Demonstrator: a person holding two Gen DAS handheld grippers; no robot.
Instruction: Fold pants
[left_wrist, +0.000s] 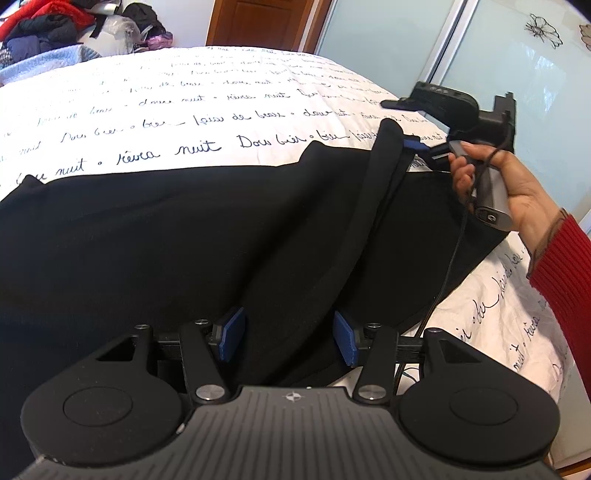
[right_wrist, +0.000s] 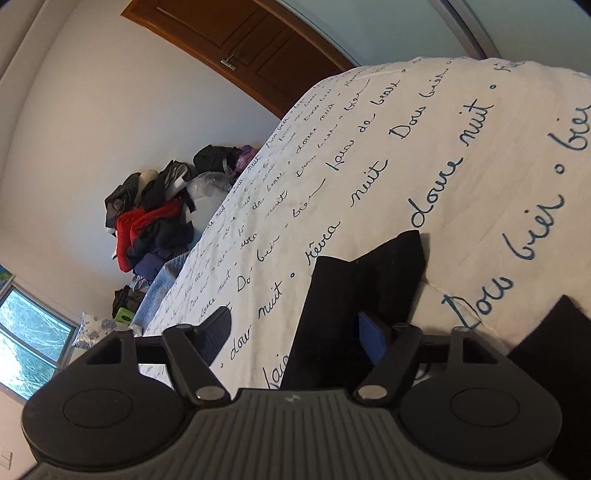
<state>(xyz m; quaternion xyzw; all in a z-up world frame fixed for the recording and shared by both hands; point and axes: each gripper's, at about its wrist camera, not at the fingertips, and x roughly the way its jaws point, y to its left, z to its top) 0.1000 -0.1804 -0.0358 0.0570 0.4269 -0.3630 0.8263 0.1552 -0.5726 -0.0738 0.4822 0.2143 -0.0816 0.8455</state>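
Black pants (left_wrist: 184, 240) lie spread across a white bedspread with blue handwriting (left_wrist: 184, 110). My left gripper (left_wrist: 290, 338) is open, its blue pads either side of a raised fold of the black cloth near the front edge. My right gripper (left_wrist: 413, 144), held by a hand in a red sleeve, is shut on a corner of the pants and lifts it off the bed at the right. In the right wrist view that gripper (right_wrist: 351, 332) pinches the black cloth (right_wrist: 354, 295), which hides its left pad.
A heap of clothes (left_wrist: 74, 26) lies past the bed's far left corner, also in the right wrist view (right_wrist: 155, 229). A wooden door (left_wrist: 258, 22) and frosted sliding panels (left_wrist: 480, 55) stand behind. A black cable (left_wrist: 447, 266) hangs from the right gripper.
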